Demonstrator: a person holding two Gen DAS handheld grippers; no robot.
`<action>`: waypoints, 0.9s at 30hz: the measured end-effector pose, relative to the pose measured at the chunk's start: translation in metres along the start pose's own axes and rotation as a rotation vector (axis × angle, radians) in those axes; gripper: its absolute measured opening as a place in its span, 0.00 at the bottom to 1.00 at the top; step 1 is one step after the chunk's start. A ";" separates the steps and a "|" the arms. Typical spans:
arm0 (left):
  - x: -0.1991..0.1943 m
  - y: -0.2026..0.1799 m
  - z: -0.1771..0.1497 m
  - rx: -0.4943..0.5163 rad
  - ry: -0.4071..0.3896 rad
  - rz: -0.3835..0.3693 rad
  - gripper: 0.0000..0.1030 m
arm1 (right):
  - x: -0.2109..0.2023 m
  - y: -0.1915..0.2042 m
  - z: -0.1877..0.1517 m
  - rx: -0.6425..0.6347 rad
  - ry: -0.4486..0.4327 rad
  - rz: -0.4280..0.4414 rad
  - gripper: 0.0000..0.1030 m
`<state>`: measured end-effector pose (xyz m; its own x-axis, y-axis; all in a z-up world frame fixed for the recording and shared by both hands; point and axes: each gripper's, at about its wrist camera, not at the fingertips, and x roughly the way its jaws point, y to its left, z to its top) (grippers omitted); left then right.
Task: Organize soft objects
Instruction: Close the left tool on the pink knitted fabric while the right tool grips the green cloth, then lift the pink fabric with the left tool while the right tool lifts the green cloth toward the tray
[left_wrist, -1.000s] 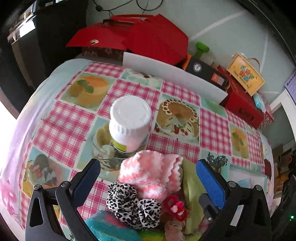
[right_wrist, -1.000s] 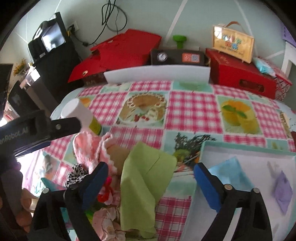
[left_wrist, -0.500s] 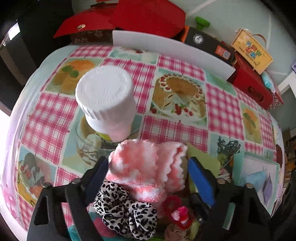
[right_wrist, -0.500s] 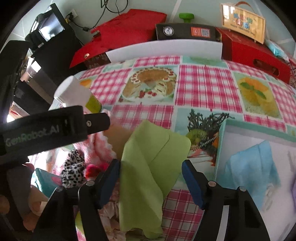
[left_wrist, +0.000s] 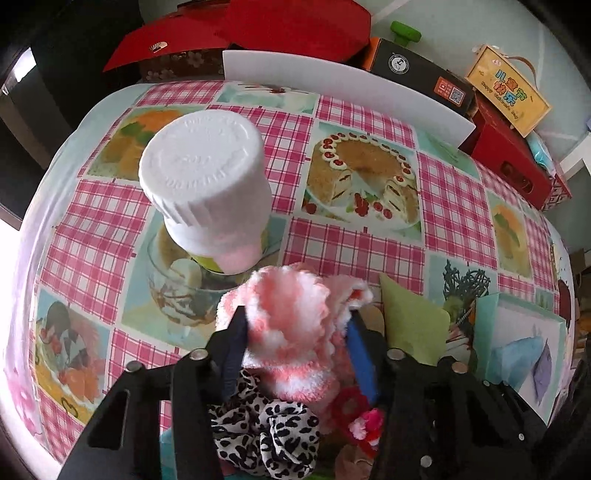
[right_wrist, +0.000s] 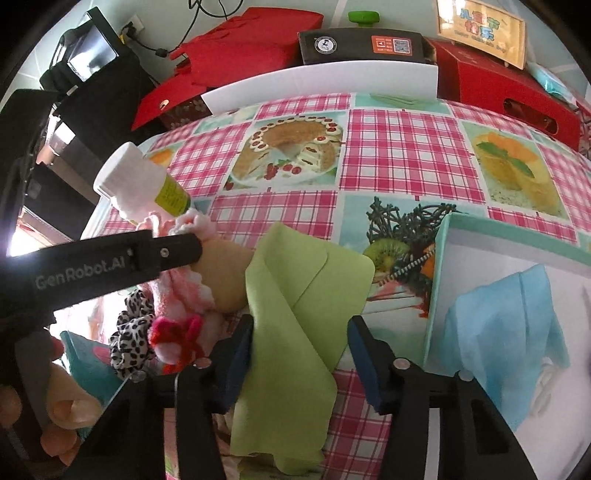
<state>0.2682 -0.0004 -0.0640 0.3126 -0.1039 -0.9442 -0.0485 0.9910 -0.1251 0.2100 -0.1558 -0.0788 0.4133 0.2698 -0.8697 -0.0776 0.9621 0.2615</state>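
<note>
Two grippers work one heap of soft things at the near edge of the desk (left_wrist: 354, 236); the left gripper (left_wrist: 295, 343) has its jaws closing around the pink sock (left_wrist: 291, 332), whose fluffy pile bulges between the pads and seems already pinched at both sides; the right gripper (right_wrist: 301, 354) has its jaws closing too, with the green cloth (right_wrist: 295, 306) between them, the left pad at the cloth's edge, the right pad apart from it, so no grip there yet.

The sock lies on top of the heap, just in front of a white-capped bottle (left_wrist: 207, 184) and over a leopard scrunchie (left_wrist: 266, 435); the cloth lies folded just beside it, draped toward the near edge, near a teal box (right_wrist: 439, 273) that holds a blue cloth (right_wrist: 506, 325).

Both things look light and limp; the sock is thick and springy, so a hold across its middle should bite well; the cloth is thin and smooth, likely to slip or unfold, so it wants taking at the doubled fold; a lift may snag the scrunchie or the red bow (right_wrist: 177, 339), and the bottle stands close enough to be knocked.
</note>
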 end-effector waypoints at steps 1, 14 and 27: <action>0.000 0.001 -0.001 -0.001 0.002 -0.005 0.47 | 0.000 -0.001 0.000 0.001 -0.001 -0.003 0.47; -0.007 0.006 -0.007 -0.021 -0.018 -0.059 0.25 | -0.002 -0.008 -0.001 0.012 0.007 -0.017 0.22; -0.019 0.020 -0.010 -0.078 -0.071 -0.117 0.14 | -0.005 -0.008 -0.001 0.013 -0.002 -0.021 0.09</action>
<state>0.2520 0.0203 -0.0510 0.3868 -0.2094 -0.8981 -0.0806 0.9625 -0.2591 0.2080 -0.1654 -0.0765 0.4169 0.2494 -0.8740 -0.0574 0.9669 0.2485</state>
